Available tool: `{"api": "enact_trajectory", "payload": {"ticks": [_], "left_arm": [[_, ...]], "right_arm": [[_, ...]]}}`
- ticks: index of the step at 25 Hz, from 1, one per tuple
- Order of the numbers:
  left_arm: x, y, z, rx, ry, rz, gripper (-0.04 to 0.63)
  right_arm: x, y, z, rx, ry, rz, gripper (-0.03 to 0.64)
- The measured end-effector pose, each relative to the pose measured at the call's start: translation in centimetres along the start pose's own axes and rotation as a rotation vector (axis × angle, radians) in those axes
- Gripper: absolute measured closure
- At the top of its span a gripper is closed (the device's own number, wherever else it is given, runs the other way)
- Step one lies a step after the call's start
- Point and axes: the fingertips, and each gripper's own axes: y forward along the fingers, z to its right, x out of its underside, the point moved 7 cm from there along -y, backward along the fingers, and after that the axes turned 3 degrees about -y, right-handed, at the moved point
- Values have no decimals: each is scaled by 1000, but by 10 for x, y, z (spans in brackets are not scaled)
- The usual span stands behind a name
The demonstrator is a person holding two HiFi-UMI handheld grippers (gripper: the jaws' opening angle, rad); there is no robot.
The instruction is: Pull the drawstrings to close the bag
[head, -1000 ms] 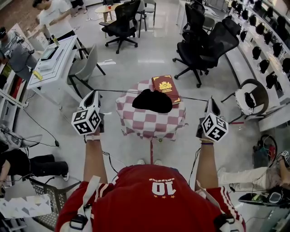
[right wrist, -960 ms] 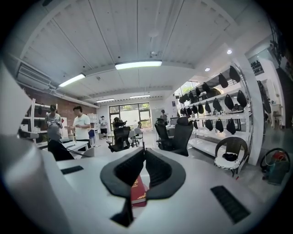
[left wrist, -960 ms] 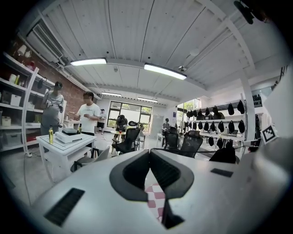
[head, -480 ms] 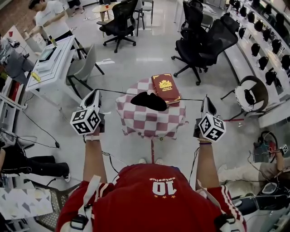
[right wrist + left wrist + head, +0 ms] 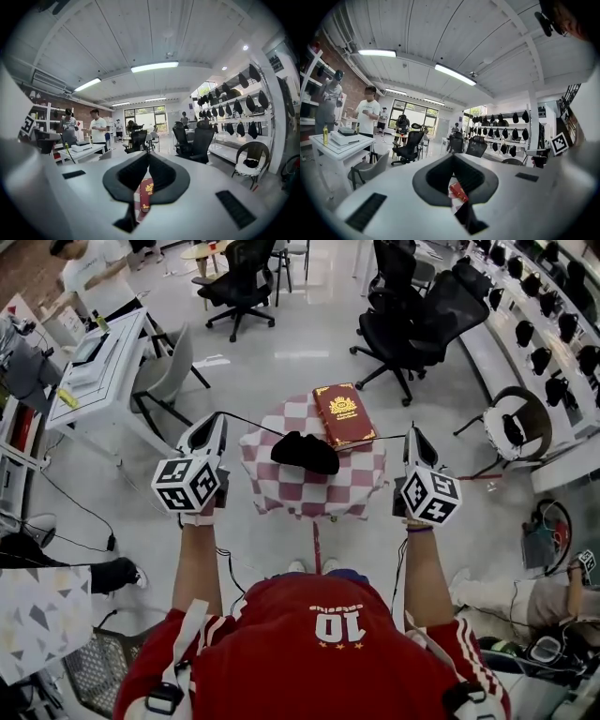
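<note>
The bag (image 5: 305, 453) has bunched smaller; left tongs (image 5: 219, 416) and right tongs (image 5: 412, 431) stand nearer it.

A red book (image 5: 344, 415) lies on the upper right part of a checkered tablecloth (image 5: 323, 488) at mid-frame. Black office chairs (image 5: 405, 320) stand above it. A white desk (image 5: 94, 371) is at upper left and a round wicker chair (image 5: 511, 432) at right.

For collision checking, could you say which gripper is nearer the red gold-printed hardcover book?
Right: right gripper just right of the red hardcover book; left gripper far left, beyond the black fabric bag.
</note>
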Motion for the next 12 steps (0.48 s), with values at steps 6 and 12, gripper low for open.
{"api": "enact_trajectory", "payload": {"ticks": [6,12], "left_arm": [[-14,21,-8,9,-1,21,583],[-20,66,-24,-9,13,67,583]], "right_arm": [[-20,22,-10,-27,-14,13,592],[-27,80,-9,-66,-14,48,592]]}}
